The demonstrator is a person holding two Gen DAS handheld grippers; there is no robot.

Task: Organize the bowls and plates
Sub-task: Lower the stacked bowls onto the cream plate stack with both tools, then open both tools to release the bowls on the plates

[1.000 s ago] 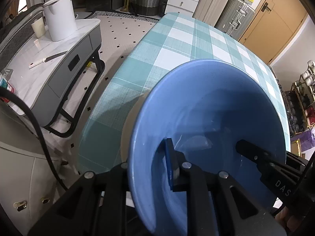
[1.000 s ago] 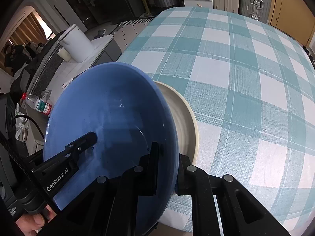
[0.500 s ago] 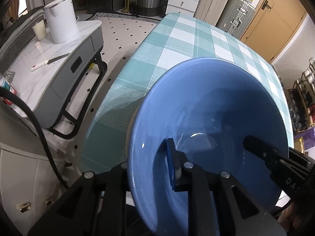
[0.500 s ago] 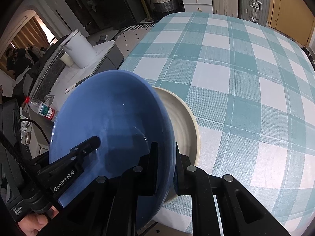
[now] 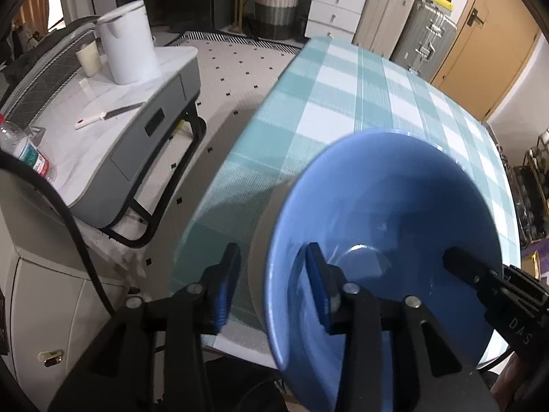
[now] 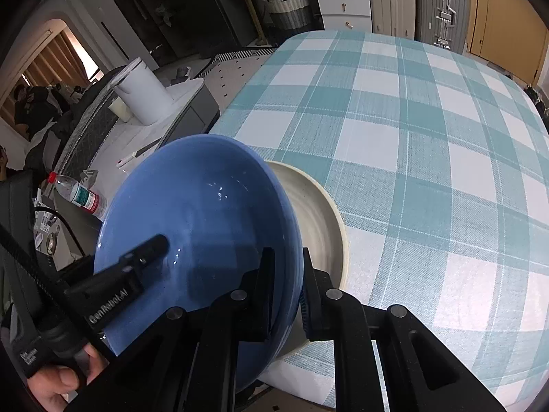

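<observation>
A large blue bowl (image 5: 394, 213) sits tilted over a beige plate (image 6: 319, 226) near the front left corner of the teal checked table (image 6: 429, 137). My left gripper (image 5: 272, 290) straddles the bowl's left rim. Its jaws are opening: the outer finger (image 5: 224, 285) stands clear of the rim and the inner one is inside the bowl. My right gripper (image 6: 290, 295) is shut on the bowl's right rim (image 6: 291, 267). In the left wrist view only a sliver of the plate (image 5: 262, 240) shows beside the bowl. The bowl hides most of the plate.
Left of the table stands a grey side cabinet (image 5: 137, 130) with a white kettle (image 5: 127, 41), a cup, a knife and a water bottle (image 5: 24, 151). A black cable (image 5: 68, 219) hangs near it. Suitcases (image 5: 422, 34), drawers and a basket line the far wall.
The left gripper's jaws have spread apart, and its outer finger has come off the bowl's rim. The right gripper stays clamped on the rim. The bowl has barely shifted.
</observation>
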